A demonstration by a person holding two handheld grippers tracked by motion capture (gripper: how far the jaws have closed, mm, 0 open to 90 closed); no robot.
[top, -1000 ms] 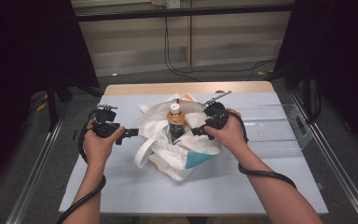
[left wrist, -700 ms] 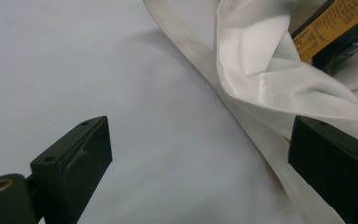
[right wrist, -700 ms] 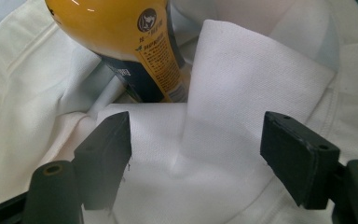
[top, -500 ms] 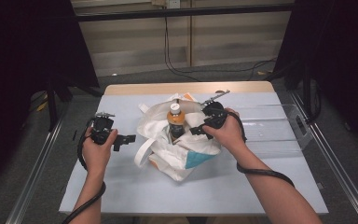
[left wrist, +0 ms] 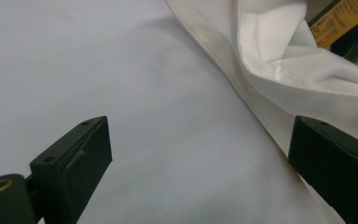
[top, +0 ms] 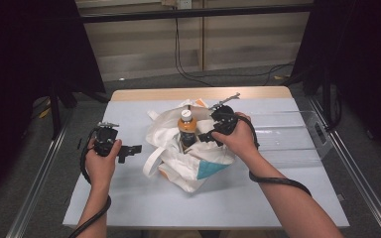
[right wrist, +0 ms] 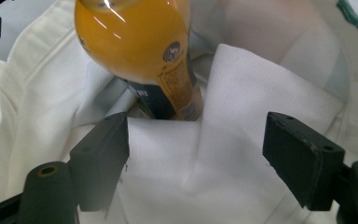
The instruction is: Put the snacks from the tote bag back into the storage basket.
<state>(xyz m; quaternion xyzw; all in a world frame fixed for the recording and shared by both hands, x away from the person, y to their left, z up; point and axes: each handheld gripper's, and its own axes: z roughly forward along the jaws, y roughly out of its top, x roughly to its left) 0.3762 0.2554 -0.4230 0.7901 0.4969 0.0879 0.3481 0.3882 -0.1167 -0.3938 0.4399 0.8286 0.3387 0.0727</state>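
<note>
At the centre of the high view a white bag (top: 188, 153) is seen with an orange bottle (top: 187, 126) standing inside, flanked by the wide-open, empty left gripper (top: 129, 150) and right gripper (right wrist: 196, 163), whose view reveals the bottle's label.

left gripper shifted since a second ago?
Yes. In the high view the left gripper has pulled back toward the near table edge and away from the white bag, jaws open and empty.
</note>
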